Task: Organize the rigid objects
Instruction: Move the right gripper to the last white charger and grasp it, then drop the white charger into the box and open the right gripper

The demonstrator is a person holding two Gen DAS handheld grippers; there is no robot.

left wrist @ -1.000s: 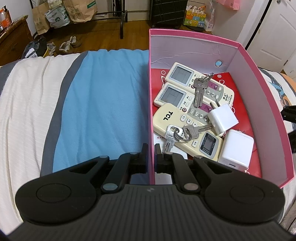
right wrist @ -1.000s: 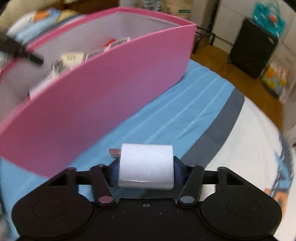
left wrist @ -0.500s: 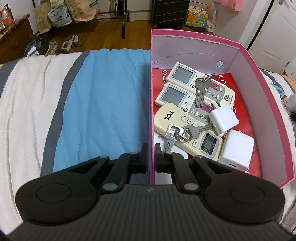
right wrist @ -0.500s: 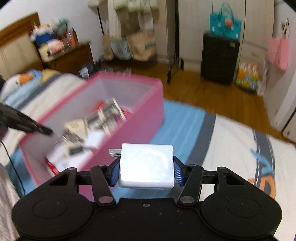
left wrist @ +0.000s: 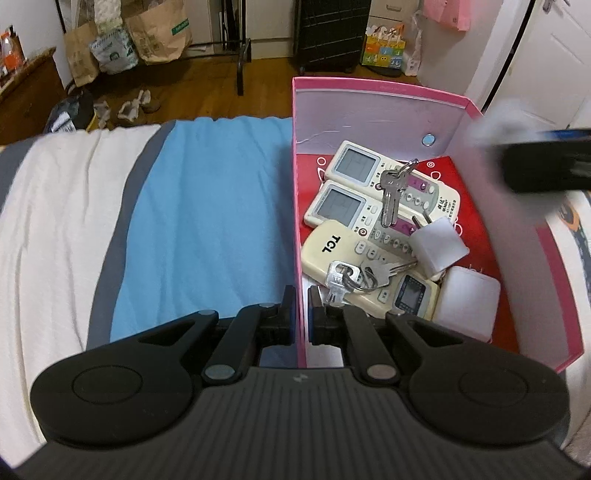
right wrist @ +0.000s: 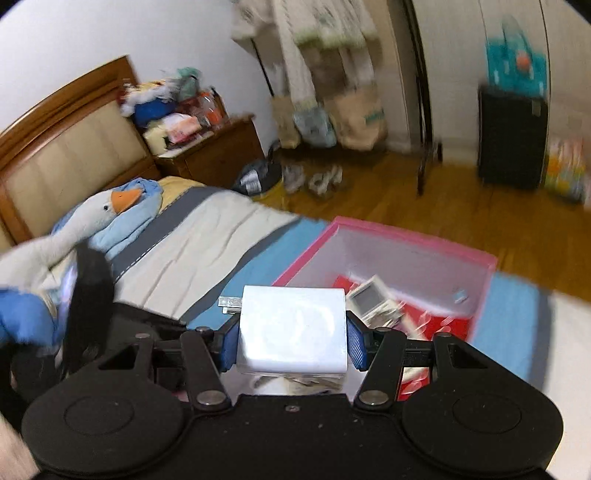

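A pink box (left wrist: pixel 369 88) stands on the bed. Inside lie three cream remotes (left wrist: pixel 356 254), two key bunches (left wrist: pixel 389 192), and two white chargers (left wrist: pixel 465 299). My left gripper (left wrist: pixel 302 310) is shut on the box's left wall (left wrist: pixel 298 236) near the front corner. My right gripper (right wrist: pixel 291 334) is shut on a white charger (right wrist: pixel 291 332), its metal prongs pointing left, held above the pink box (right wrist: pixel 413 247). In the left wrist view the right gripper shows as a dark blur over the box's right wall, carrying the blurred white charger (left wrist: pixel 506 125).
The bed has a white, grey and blue cover (left wrist: pixel 207 206). A goose plush (right wrist: pixel 85 218) lies by the wooden headboard (right wrist: pixel 66 136). A nightstand (right wrist: pixel 210 151), paper bags (left wrist: pixel 162 33), a black suitcase (left wrist: pixel 328 33) and shoes (left wrist: pixel 136 105) stand on the wooden floor beyond.
My right gripper rose with the white charger from beside the box's outer wall to above the box and turned toward the headboard. The left gripper kept its hold on the wall.
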